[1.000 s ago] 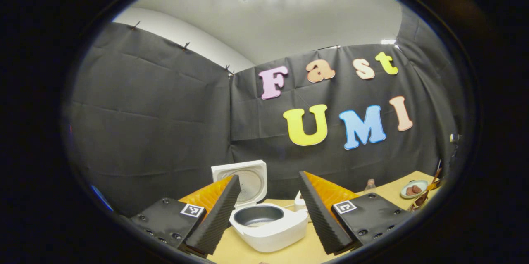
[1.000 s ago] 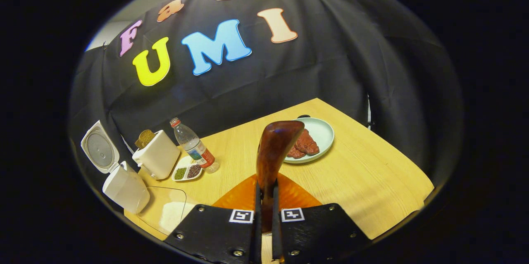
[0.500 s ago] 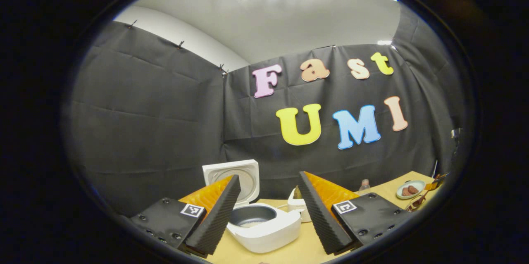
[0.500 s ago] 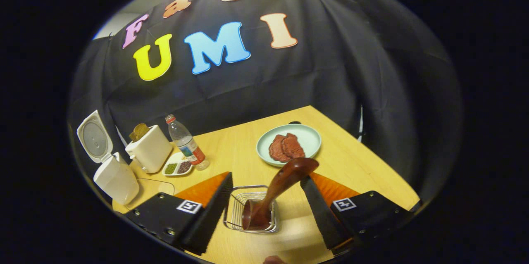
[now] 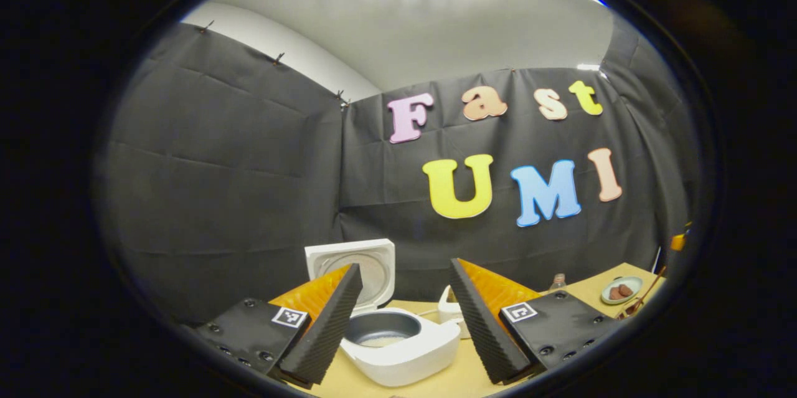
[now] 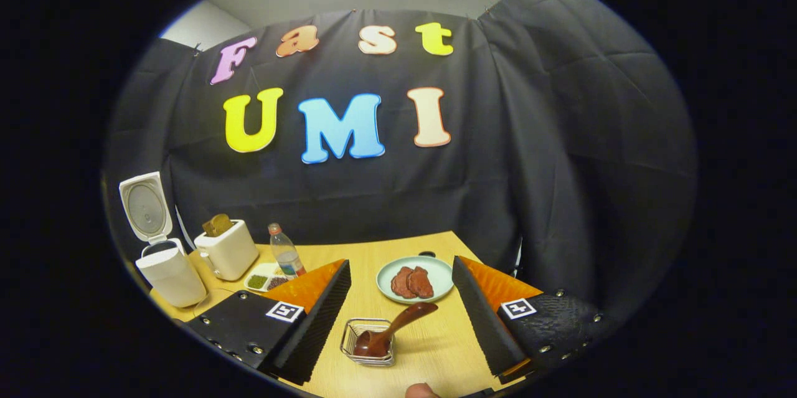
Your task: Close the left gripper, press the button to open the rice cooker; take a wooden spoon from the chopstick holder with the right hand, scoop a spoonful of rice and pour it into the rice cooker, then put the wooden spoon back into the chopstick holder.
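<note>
Left gripper view: the left tool (image 5: 403, 317) stands with its two fingers spread wide and nothing between them. Low in the centre of the frame, framed by the fingers, the white rice cooker (image 5: 398, 348) sits on the tabletop (image 5: 454, 379) with its lid (image 5: 355, 267) raised upright behind the grey inner pot (image 5: 383, 328). A pale plate of brown pieces (image 5: 619, 291) lies at the lower right edge, well apart from the cooker.

Right gripper view: the right tool (image 6: 401, 317) is likewise wide open and holds nothing. Between its fingers, at the bottom centre, the wire chopstick holder (image 6: 364, 347) rests on the tabletop (image 6: 436, 348), and the wooden spoon (image 6: 392, 331) lies in it, bowl down in the basket and handle tilted up to the right. Just beyond, the plate (image 6: 414, 279) carries its brown pieces. At the lower left stand the open rice cooker (image 6: 165, 270), a white toaster (image 6: 227, 251) with bread in its slot, a small dish of grains (image 6: 264, 278) and a clear bottle (image 6: 285, 253). A fingertip (image 6: 420, 390) shows at the bottom edge.
</note>
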Available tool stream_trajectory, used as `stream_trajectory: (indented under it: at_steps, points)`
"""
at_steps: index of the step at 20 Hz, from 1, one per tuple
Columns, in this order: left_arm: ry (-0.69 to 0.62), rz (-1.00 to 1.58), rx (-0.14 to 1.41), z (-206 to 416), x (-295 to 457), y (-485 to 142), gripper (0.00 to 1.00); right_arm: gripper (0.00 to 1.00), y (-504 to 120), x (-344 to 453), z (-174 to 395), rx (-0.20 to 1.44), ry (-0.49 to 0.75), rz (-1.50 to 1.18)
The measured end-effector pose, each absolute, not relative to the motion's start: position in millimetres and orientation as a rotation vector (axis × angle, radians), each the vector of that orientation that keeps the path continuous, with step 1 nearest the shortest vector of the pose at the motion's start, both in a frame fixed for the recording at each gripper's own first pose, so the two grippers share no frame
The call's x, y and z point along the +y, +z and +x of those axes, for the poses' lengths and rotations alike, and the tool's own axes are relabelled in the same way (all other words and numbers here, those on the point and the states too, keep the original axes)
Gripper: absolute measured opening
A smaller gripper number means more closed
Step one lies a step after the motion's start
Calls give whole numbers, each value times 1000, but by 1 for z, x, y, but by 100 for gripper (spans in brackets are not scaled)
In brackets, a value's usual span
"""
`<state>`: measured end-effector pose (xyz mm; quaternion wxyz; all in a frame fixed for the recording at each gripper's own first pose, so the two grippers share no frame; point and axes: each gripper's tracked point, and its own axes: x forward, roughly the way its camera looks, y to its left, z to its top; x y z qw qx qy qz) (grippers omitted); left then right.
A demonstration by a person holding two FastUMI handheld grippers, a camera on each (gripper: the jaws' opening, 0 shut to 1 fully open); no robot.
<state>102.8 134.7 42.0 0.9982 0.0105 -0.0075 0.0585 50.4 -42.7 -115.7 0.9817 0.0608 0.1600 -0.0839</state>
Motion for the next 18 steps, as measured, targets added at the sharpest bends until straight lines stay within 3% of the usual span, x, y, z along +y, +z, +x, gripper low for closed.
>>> stream_trajectory:
  at_steps: [8,18]
  points:
    - [218,47,-47,186,205,58,97,99,-60,-8,42,223,-179,138]
    - [276,35,-41,321,268,55,98,99,-51,19,23,225,-240,75]
